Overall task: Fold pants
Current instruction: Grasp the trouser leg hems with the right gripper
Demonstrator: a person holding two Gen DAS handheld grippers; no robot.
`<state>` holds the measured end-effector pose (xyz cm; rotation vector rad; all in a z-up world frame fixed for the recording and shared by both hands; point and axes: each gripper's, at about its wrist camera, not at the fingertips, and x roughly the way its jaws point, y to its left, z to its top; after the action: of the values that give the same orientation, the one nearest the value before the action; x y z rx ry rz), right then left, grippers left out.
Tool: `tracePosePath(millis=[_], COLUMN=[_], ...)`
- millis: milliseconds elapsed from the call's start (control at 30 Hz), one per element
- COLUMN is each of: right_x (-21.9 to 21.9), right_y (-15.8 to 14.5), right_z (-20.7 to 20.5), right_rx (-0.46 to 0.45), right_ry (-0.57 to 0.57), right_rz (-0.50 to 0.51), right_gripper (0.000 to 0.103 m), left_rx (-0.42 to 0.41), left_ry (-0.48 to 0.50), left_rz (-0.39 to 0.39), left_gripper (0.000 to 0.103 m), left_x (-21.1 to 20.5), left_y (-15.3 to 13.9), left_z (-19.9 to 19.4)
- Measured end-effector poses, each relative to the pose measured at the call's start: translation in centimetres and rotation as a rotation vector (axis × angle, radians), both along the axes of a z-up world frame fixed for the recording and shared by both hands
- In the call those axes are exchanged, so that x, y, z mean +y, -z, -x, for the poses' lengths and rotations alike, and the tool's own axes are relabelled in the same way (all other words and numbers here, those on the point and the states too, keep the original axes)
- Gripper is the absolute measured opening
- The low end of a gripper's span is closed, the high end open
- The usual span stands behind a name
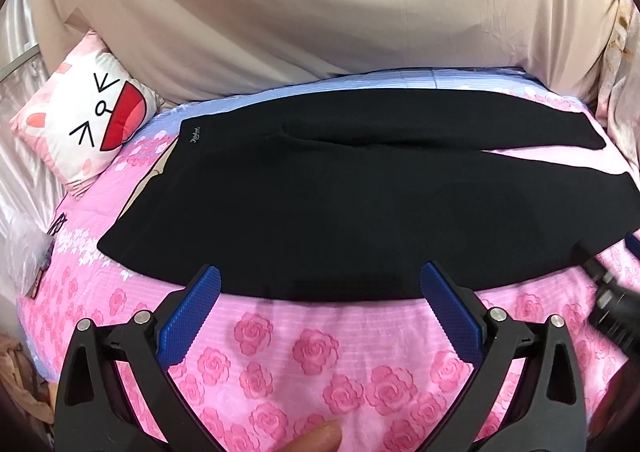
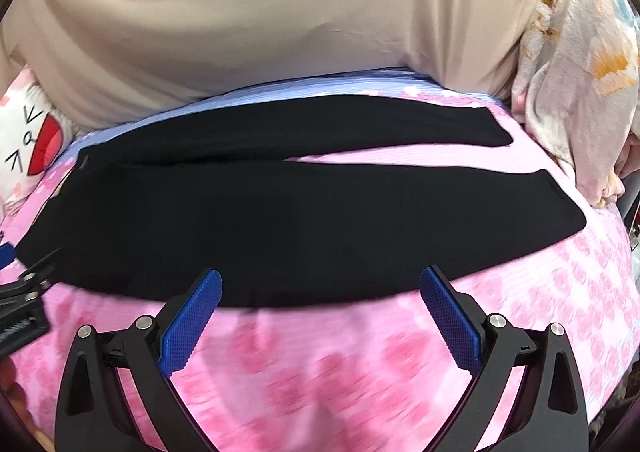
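The black pants (image 1: 320, 203), judged soft and limp, are best taken at the near edge by the left gripper (image 1: 320, 284) and the right gripper (image 2: 320, 286), both with fingers apart.

Pants (image 1: 320, 203) flat on bedspread (image 1: 312, 348); pillow (image 1: 88, 119) left; waistband toward pillow.

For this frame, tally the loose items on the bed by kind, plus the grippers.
Black pants: 1
Cartoon-face pillow: 1
Clear plastic bag: 1
Grippers: 2, left gripper and right gripper, both open
Total: 5
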<state>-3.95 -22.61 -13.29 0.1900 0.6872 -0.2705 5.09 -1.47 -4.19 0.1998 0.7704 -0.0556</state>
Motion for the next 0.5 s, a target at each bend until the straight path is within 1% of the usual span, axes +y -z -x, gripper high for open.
tracePosePath(millis=[100, 133, 167, 233, 267, 300, 333, 400, 500], right_x=[-5.1, -7.7, -9.1, -12.5, -14.5, -15.6, -17.5, -21.8, -27.2], right_y=[-0.5, -0.9, -1.1, -1.7, -2.0, -2.2, -2.4, -2.7, -2.2], right_z=[-0.5, -1.1, -1.5, -3.0, -4.2, -4.8, -6.1, -9.3, -13.5], right_rx=[-0.031, -0.043, -0.046, -0.054, -0.060, -0.062, -0.060, -0.050, 0.009], right_ry=[0.037, 0.069, 0.081, 0.085, 0.083, 0.081, 0.075, 0.058, 0.099], right_rz=[-0.040, -0.043, -0.038, 0.006, 0.035, 0.047, 0.061, 0.054, 0.025], right_gripper=[0.098, 0.098, 0.098, 0.098, 0.098, 0.098, 0.098, 0.098, 0.098], left_rx=[0.001, 0.007, 0.011, 0.002, -0.006, -0.014, -0.019, -0.025, -0.038], left_ry=[-0.015, -0.019, -0.019, -0.012, -0.014, -0.014, -0.011, -0.015, -0.041], left_rz=[0.009, 0.018, 0.030, 0.059, 0.060, 0.059, 0.056, 0.053, 0.052], left_gripper=[0.098, 0.098, 0.098, 0.098, 0.098, 0.098, 0.098, 0.098, 0.098], left_x=[0.2, 0.3, 0.4, 0.6, 0.6, 0.6, 0.6, 0.7, 1.1], left_y=[0.2, 0.2, 0.1, -0.3, -0.4, -0.6, -0.7, -0.9, -1.0], left_z=[-1.4, -2.2, -2.7, -4.0, -4.5, -5.1, -5.9, -7.4, -9.7])
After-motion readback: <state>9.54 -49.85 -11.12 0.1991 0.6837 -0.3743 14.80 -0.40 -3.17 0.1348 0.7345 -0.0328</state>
